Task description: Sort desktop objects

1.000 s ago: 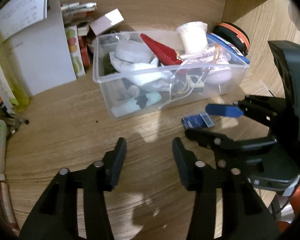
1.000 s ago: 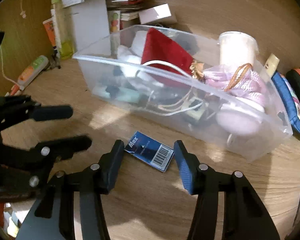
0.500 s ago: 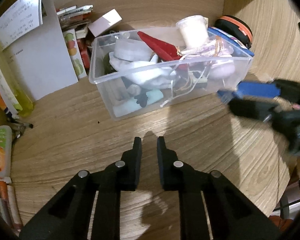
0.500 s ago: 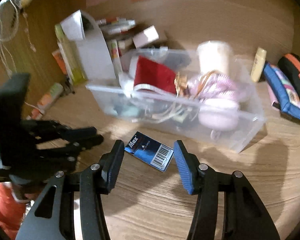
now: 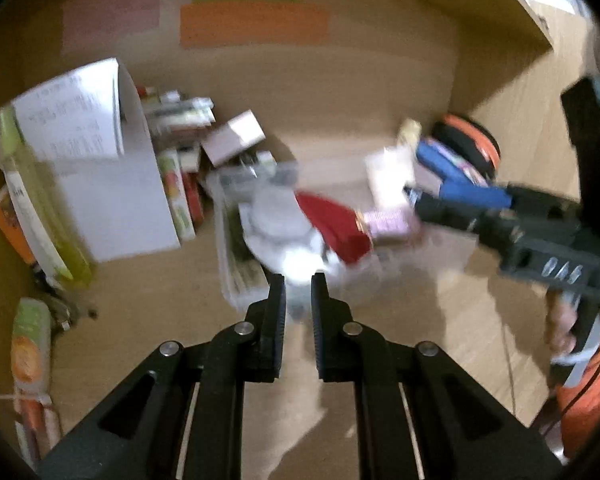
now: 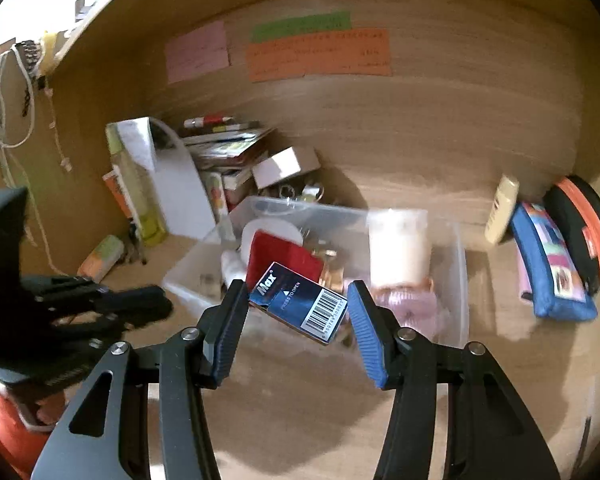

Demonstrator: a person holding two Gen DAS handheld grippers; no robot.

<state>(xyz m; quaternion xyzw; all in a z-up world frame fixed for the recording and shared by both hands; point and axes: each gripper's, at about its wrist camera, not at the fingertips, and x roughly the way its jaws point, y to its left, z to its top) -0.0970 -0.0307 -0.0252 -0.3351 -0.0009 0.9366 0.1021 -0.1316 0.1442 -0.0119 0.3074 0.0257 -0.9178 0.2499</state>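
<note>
**Blue box held over the clear bin**

The right tool (image 6: 296, 308) is clamped on a small blue box (image 6: 300, 300) marked "Max" with a barcode at one end; the box sits tilted between the blue pads (image 6: 366, 344), one corner against the left finger and the barcode end close to the right pad. It hangs in front of and above the clear plastic bin (image 6: 458, 280), which stands on the wooden table (image 6: 300, 408) towards the back wall. Inside the bin lie a red pouch (image 6: 284, 258), a white tub (image 6: 398, 248), a pink knitted item (image 6: 404, 304) and other small things too blurred to name.

The left tool (image 5: 298, 292) has its jaws nearly together, a narrow gap between them, gripping nothing; it points at the near end of the bin, and this view is smeared by motion.

At the table's right edge a blue pencil case (image 6: 548, 264) leans by a black and orange round case (image 6: 584, 232), with a cream tube (image 6: 502, 208) just beside them. In the back left corner stand a white folder (image 6: 176, 192), stacked books (image 6: 224, 140) and a small white carton (image 6: 284, 166). Pink, green and orange notes (image 6: 320, 56) are stuck on the back wall.
</note>
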